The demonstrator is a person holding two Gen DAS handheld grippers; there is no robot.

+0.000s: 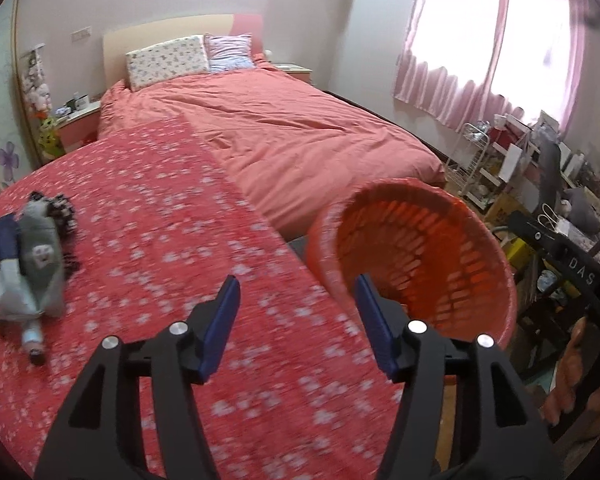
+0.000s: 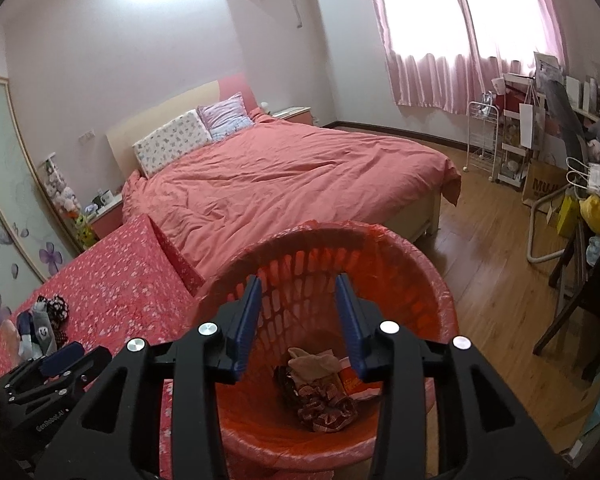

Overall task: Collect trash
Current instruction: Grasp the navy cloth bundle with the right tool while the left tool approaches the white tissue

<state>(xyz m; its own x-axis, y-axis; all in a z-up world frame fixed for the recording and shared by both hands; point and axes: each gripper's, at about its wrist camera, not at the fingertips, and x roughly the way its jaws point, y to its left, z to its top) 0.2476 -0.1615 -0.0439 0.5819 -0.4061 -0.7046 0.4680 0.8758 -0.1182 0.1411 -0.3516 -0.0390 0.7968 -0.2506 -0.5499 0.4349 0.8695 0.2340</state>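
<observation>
Bedroom: floral red cover (image 1: 148, 208), socks (image 1: 32, 248), orange basket (image 2: 416, 264).

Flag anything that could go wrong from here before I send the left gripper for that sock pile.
1. The sock pile is several overlapping pieces; one pinch may lift only part, or snag the floral cover.
2. The left-wrist view is motion-blurred, so aiming now is unreliable.
3. The orange basket stands off the bed's edge, with the right gripper hanging open over it; the left gripper, also open, could bump either on the way back.
</observation>
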